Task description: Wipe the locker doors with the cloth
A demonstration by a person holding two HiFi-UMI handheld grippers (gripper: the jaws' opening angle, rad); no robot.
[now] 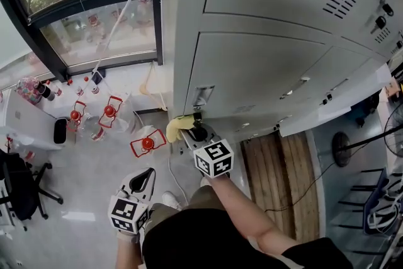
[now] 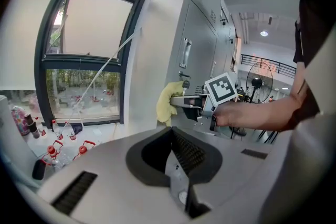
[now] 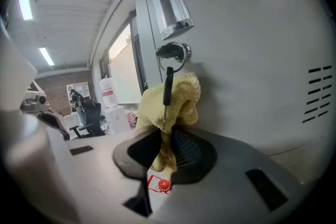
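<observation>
The cloth is yellow, the locker doors pale grey, the cube on the right gripper black-and-white patterned.

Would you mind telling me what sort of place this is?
Probably a workplace locker area: grey metal lockers with keyed doors, an office chair and a standing fan nearby.

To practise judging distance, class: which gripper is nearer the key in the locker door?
Right. The right gripper, clamping the cloth, is just beside the key; the left gripper is well back.

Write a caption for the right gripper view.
Claw holds a yellow cloth to the grey locker door, below the lock.
</observation>
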